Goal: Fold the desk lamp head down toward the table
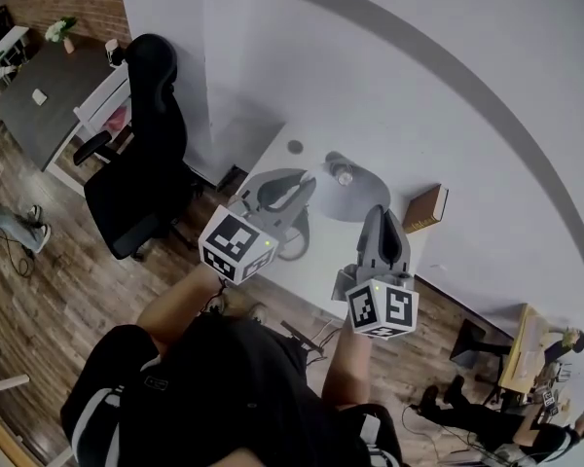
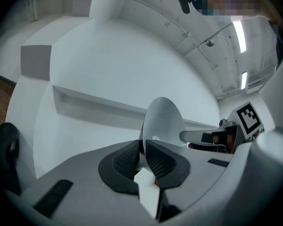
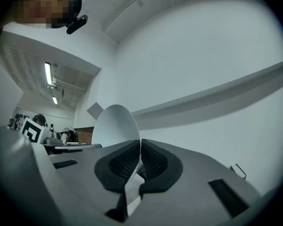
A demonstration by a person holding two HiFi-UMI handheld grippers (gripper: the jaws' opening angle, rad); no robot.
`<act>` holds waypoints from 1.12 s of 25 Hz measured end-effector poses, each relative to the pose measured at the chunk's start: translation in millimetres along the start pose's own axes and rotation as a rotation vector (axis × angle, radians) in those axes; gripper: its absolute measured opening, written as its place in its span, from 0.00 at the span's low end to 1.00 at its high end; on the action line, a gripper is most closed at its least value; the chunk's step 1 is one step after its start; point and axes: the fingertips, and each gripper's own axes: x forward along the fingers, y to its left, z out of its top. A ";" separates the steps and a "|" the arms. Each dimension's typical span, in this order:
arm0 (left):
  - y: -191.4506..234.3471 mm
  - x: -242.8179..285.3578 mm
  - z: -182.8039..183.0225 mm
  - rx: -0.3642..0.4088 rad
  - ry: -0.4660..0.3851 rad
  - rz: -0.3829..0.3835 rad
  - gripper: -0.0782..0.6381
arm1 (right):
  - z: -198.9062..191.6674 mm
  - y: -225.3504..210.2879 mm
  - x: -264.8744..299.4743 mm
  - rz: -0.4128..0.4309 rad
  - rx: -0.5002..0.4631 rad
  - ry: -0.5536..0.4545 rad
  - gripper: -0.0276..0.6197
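The desk lamp's head (image 1: 348, 189) is a flat grey round disc above the white desk (image 1: 273, 159). My left gripper (image 1: 308, 187) holds its left rim and my right gripper (image 1: 379, 212) holds its near right rim. In the left gripper view the disc (image 2: 163, 120) stands edge-on between the black pads (image 2: 127, 160), with the left gripper (image 2: 144, 147) shut on its rim. The right gripper view has the disc (image 3: 114, 126) pinched the same way, the right gripper (image 3: 140, 150) shut on it. The lamp's arm and base are hidden.
A black office chair (image 1: 141, 163) stands left of the desk. A brown box (image 1: 426, 207) lies on the desk at the right, near the white wall (image 1: 419, 76). A grey table (image 1: 49, 90) is at the far left, and people sit at the lower right.
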 end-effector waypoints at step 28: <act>-0.4 -22.0 -42.4 -0.055 0.022 -0.016 0.18 | -48.6 10.9 -26.9 -0.004 0.007 0.043 0.07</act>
